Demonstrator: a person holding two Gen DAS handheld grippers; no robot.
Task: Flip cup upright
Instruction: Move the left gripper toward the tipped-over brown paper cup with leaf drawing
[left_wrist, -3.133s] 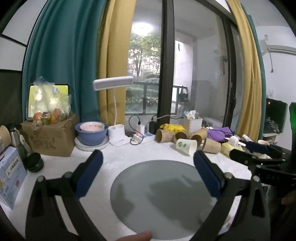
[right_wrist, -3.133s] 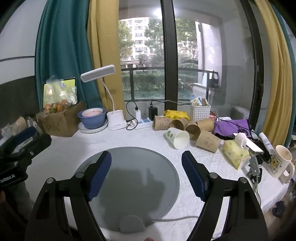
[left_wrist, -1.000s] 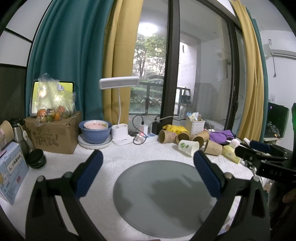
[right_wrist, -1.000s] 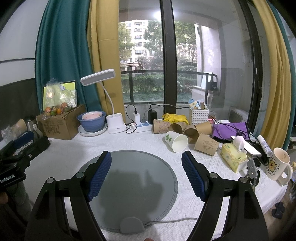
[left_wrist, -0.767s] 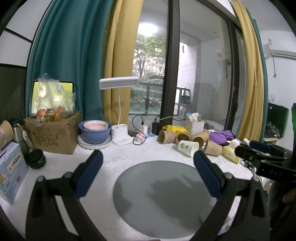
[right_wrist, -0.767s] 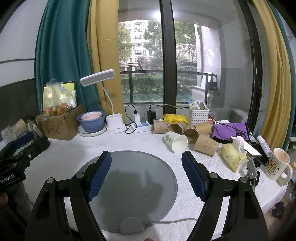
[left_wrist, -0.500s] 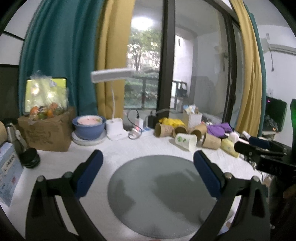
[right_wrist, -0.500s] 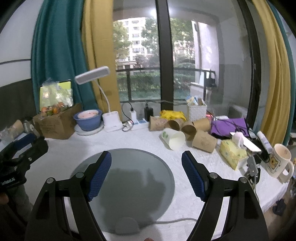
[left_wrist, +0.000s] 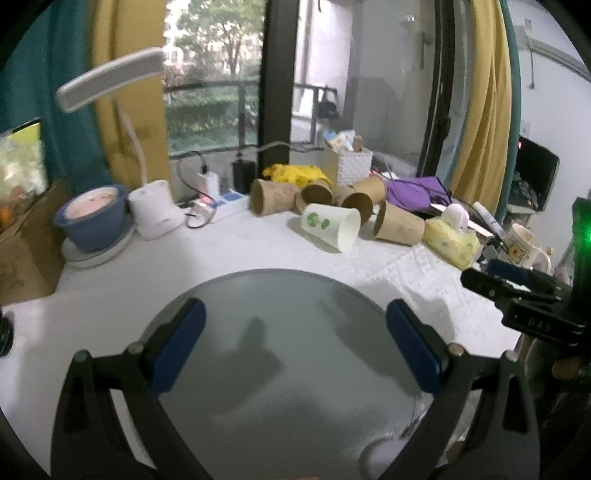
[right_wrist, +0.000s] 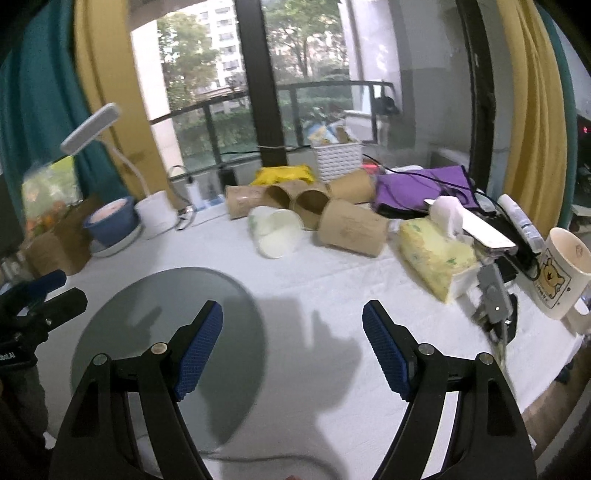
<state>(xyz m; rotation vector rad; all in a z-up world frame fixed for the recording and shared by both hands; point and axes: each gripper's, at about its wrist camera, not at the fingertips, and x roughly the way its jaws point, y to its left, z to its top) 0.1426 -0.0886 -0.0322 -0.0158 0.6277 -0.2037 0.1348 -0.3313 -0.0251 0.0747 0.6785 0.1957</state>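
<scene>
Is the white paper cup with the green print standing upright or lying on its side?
On its side. The white paper cup lies on the tablecloth, its open mouth facing sideways toward the cameras, showing an empty inside.

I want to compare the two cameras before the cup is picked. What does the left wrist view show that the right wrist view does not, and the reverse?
Only the left wrist view shows the green print on the white paper cup and the whole grey round mat. Only the right wrist view shows the full bear mug and looks into the white cup's open mouth. Both show the white cup lying on its side among the brown paper cups, the desk lamp, the blue bowl and the yellow tissue pack. Both the left tool and the right tool are open and empty.
</scene>
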